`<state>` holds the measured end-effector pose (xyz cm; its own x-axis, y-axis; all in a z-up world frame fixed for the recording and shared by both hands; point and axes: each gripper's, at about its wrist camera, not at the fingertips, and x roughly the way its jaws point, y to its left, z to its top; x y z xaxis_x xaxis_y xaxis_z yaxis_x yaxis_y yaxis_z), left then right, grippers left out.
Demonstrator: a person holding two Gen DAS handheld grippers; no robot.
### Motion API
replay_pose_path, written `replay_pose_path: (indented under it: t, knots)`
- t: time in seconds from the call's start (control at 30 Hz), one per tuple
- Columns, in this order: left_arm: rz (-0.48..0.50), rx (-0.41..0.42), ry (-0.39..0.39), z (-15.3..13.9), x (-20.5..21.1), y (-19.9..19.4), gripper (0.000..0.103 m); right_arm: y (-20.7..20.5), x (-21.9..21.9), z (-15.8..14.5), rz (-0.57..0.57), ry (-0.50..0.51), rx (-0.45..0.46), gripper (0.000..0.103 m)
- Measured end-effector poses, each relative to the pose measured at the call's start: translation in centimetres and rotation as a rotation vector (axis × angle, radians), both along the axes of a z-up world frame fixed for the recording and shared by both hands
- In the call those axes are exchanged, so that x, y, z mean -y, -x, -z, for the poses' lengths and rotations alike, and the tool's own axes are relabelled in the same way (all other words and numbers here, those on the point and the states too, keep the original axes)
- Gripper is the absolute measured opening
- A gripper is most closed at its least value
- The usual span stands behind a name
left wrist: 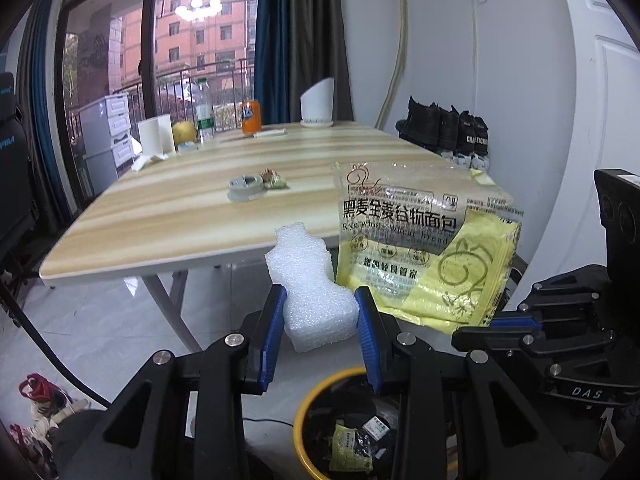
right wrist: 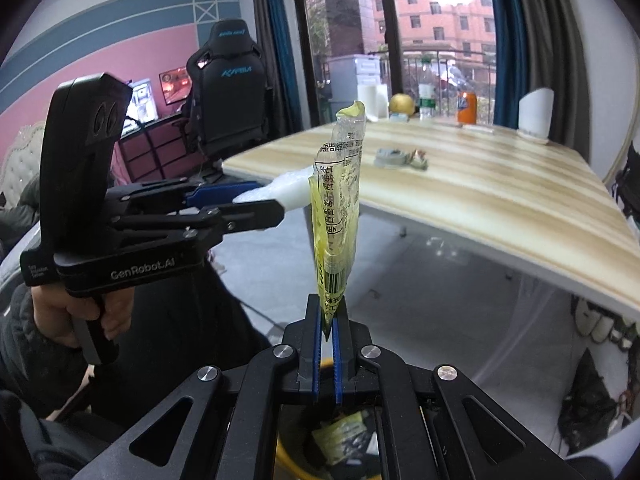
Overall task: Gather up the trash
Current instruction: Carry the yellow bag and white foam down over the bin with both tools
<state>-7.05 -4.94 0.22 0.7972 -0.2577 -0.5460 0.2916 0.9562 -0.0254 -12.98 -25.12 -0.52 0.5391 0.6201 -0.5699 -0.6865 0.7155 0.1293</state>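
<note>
My left gripper (left wrist: 320,300) is shut on a white foam piece (left wrist: 312,284) and holds it in the air in front of the table edge. My right gripper (right wrist: 327,312) is shut on a yellow and clear bread wrapper (right wrist: 338,208), held upright; it also shows in the left wrist view (left wrist: 424,248). Both are above a yellow-rimmed trash bin (left wrist: 304,412) with dark lining and several scraps inside; its inside shows in the right wrist view (right wrist: 344,436). The left gripper with the foam (right wrist: 288,192) appears in the right wrist view.
A wooden table (left wrist: 168,216) holds a grey tape roll (left wrist: 246,188), a small wrapper scrap (left wrist: 274,179), an orange can (left wrist: 251,117), a bottle (left wrist: 203,110), an apple (left wrist: 184,131) and a white container (left wrist: 317,104). Shoes (left wrist: 444,128) stand at the wall. A gaming chair (right wrist: 228,92) is at left.
</note>
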Motion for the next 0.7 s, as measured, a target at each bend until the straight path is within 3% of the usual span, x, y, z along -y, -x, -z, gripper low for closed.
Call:
replay_pose_path:
  t: [0.3,0.7]
  knots:
    - [0.019,-0.106,-0.023,4.1,2.0,0.4,0.029,-0.7,-0.3,3.7,0.016,0.039,-0.095,0.004]
    - [0.022,-0.320,-0.055,10.5,3.7,-0.5,0.029,-3.5,-1.1,9.6,0.085,0.134,-0.277,0.004]
